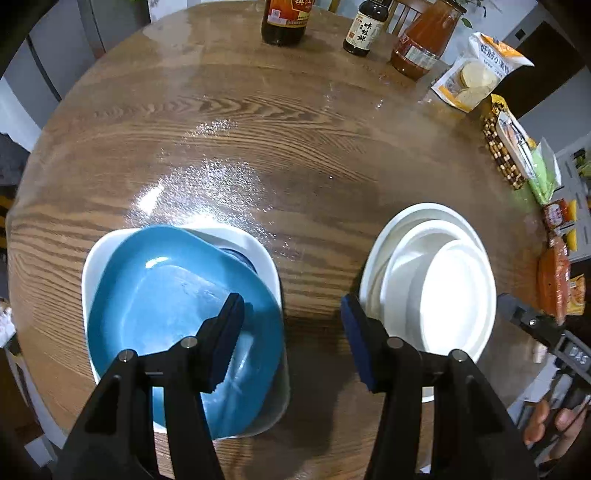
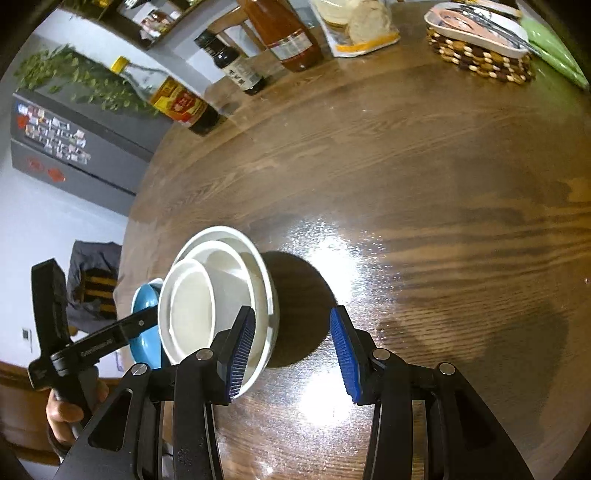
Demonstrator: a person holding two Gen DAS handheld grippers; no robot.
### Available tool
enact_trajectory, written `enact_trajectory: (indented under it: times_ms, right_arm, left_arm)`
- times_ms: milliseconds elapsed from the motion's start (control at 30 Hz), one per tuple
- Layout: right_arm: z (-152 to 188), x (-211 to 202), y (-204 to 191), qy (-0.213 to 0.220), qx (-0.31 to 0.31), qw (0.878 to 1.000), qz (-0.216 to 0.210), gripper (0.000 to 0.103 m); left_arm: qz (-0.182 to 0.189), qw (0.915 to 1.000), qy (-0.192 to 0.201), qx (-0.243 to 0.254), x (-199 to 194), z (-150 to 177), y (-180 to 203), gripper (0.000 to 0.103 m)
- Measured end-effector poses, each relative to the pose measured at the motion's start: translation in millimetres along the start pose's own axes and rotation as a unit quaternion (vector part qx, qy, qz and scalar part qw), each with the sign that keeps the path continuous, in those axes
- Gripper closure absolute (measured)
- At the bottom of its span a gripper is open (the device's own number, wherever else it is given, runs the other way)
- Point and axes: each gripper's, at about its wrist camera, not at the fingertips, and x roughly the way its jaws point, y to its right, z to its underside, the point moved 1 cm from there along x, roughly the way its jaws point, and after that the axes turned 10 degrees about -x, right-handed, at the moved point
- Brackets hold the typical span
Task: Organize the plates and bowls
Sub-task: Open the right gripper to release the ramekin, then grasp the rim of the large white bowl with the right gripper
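We read this as a pause between placements: both stacks look built, and neither hand-held gripper carries anything. The left hand-held gripper (image 1: 291, 334) hangs spread above the worktop (image 1: 258, 122), with bare wood showing in the gap between its pads. The right hand-held gripper (image 2: 293, 354) is spread too and pinches nothing; its left pad sits in front of the rim of the white stack, though we cannot tell whether it touches.

The blue square plate (image 1: 166, 288) lies tilted and skewed inside the white square dish (image 1: 258, 243), one corner riding over the dish's rim, with something dark just showing beneath its far edge. Just beside it, apart across a strip of wood, stands the stack of round white bowls (image 1: 436, 280), three nested, the smaller ones shifted toward the near side rather than centred.

In our judgement, the next move is a tidy-up: nudge the blue plate square so it settles flat, and centre the inner bowls. That calls for a gentle push on a rim, since glazed ware on a glossy worktop will likely slide easily. The bottles (image 1: 364, 29) and snack packets (image 1: 476, 70) at the far edge sit well apart.
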Motion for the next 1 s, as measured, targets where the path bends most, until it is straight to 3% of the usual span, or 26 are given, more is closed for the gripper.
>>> enact_trajectory:
  times_ms: [367,567,733,800,933,1000]
  right_arm:
    - [0,16,2,-0.024,0.002,1.000,-0.003,0.060]
    - [0,26,-4,-0.038,-0.011,0.999,0.001,0.060]
    - [-1,26,-2,-0.029,-0.007,1.000,-0.006,0.060]
    - [0,26,-4,-0.024,-0.011,1.000,-0.009,0.064]
    - [-2,24,-19,-0.010,-0.037,0.999,-0.021,0.091]
    - [-2,26,-31,-0.008,-0.061,0.998,-0.007,0.092]
  left_arm:
    - [0.033,0.9994,0.006,-0.003,-15,0,-2,0.050]
    - [0.021,0.9997,-0.002,0.007,-6,-2,5,0.047]
    - [0.005,0.9994,-0.029,0.019,13,-2,12,0.051]
    - [0.005,0.9995,-0.029,0.016,12,-4,12,0.051]
    - [-0.001,0.9998,-0.015,0.015,9,-4,14,0.054]
    - [-0.001,0.9999,-0.008,0.011,7,-2,14,0.058]
